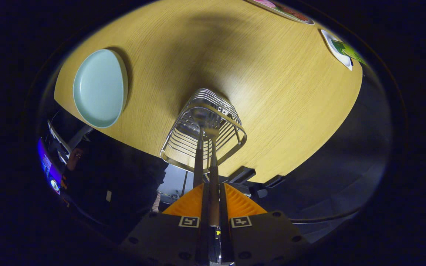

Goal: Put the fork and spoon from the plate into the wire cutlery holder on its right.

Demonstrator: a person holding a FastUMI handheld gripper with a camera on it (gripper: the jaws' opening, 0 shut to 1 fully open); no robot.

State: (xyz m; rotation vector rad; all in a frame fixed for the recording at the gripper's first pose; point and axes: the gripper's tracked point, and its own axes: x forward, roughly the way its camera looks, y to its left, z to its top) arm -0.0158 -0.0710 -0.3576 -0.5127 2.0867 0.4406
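The wire cutlery holder [239, 130] stands on the wooden table [279, 92] just ahead of my fingers, seen from above. My gripper [213, 186] is shut on the long handle of one cutlery piece [213, 166], whose head reaches down inside the holder. A second cutlery piece [198, 155] stands in the holder right beside it, on the left. I cannot tell which one is the fork and which the spoon. The pale green plate [100, 88] lies left of the holder with nothing on it.
A person in dark clothes [117, 184] stands at the table's near edge, left of my fingers. Two flat picture cards [340, 50] [285, 10] lie at the far right of the table. Dark floor lies beyond the table's right edge.
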